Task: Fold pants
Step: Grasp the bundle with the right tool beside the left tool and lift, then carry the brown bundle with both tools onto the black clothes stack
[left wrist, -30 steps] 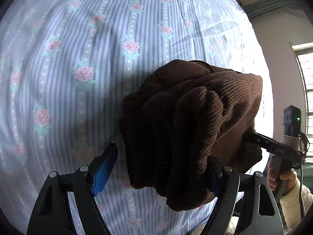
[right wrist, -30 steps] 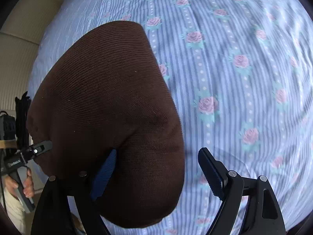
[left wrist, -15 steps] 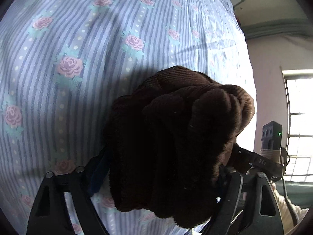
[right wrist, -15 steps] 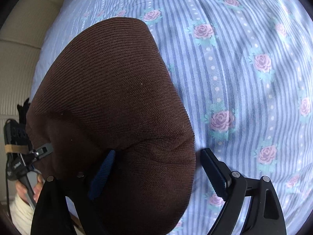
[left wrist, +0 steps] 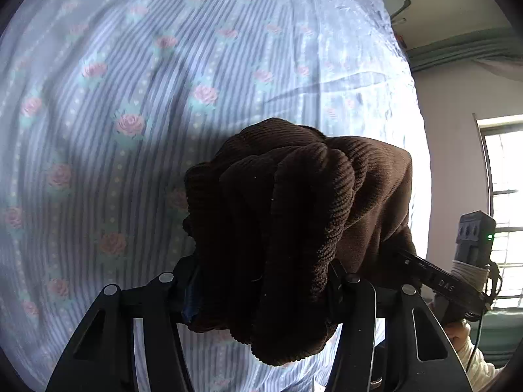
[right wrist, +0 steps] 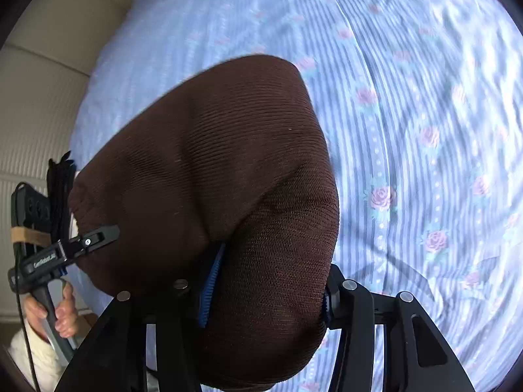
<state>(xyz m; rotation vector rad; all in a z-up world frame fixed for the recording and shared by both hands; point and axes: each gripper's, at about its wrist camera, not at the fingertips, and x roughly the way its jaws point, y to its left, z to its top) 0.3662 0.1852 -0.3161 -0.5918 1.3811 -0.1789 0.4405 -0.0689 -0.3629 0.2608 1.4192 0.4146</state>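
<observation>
Fingers of the left gripper [left wrist: 261, 281] are closed on a bunched, corduroy-ribbed fold of the brown pants [left wrist: 294, 222], the cloth filling the gap between them and spilling over both sides. Those of the right gripper [right wrist: 266, 281] are likewise clamped on the pants [right wrist: 212, 170], a blue pad [right wrist: 210, 287] showing against the fabric. Between the two grippers the pants hang lifted above the bed [right wrist: 425, 114], over its striped, rose-printed sheet [left wrist: 130, 98]. Seen from the right wrist, the garment sits toward the bed's left edge, near a cream wall [right wrist: 36, 104].
</observation>
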